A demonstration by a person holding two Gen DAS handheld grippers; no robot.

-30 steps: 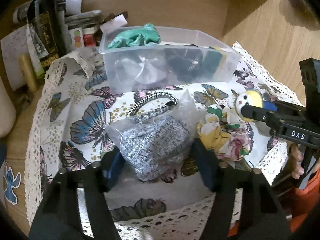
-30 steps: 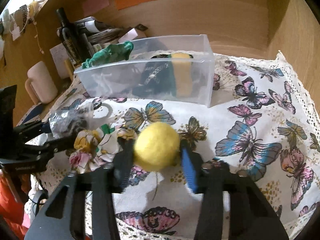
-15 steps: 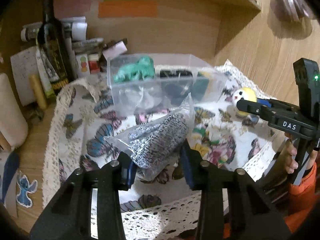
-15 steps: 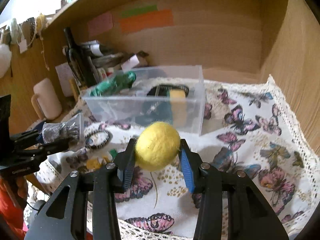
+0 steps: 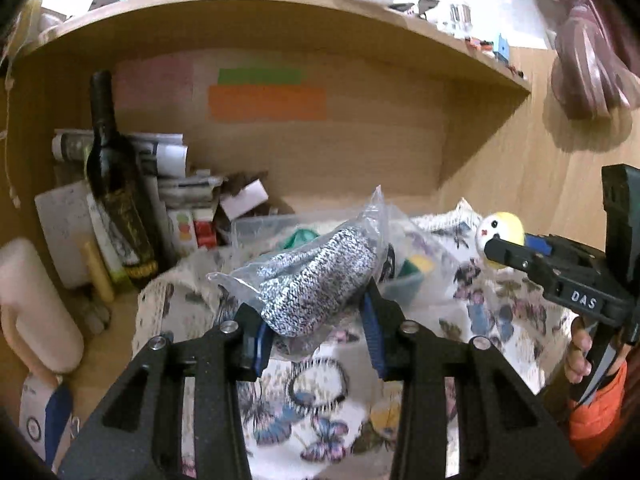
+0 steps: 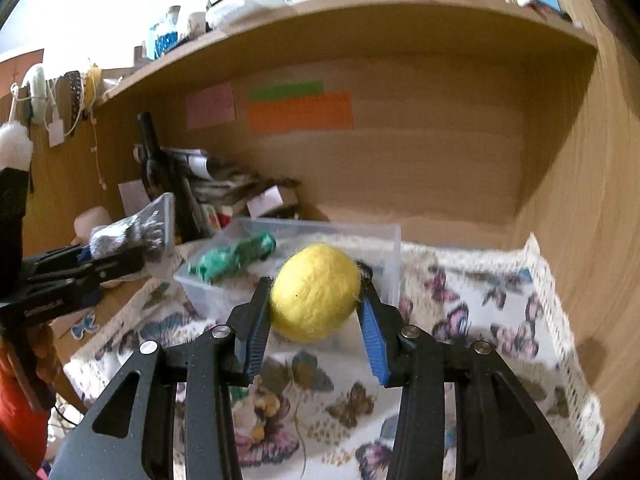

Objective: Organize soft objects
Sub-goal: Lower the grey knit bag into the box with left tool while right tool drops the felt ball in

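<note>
Ahead of both claws I see the clear plastic bin [image 6: 320, 252] on the butterfly cloth [image 6: 480, 312]; a green knitted piece [image 6: 236, 258] lies over its near left rim, and from the left wrist view I can make out something green and yellow inside it, though the bagged bundle hides most of the contents. My left claw [image 5: 314, 322] is clamped on the bagged grey knit [image 5: 320, 280], a speckled roll in clear plastic, lifted off the cloth and hanging in front of the bin. My right claw [image 6: 314, 320] is squeezed on the yellow felt ball [image 6: 316, 292], held above the cloth just short of the bin's near wall; in the left view its white face shows at the tip of the right claw [image 5: 496, 248]. Below the left claw a black-and-white hair tie [image 5: 316, 384] lies on the cloth. Left of the bin stand a dark bottle [image 5: 116, 200] and stacked papers, crowding that side. A wooden shelf [image 6: 360, 20] runs overhead and a wooden side panel [image 6: 592, 200] closes off the right, with open cloth between it and the bin.
</note>
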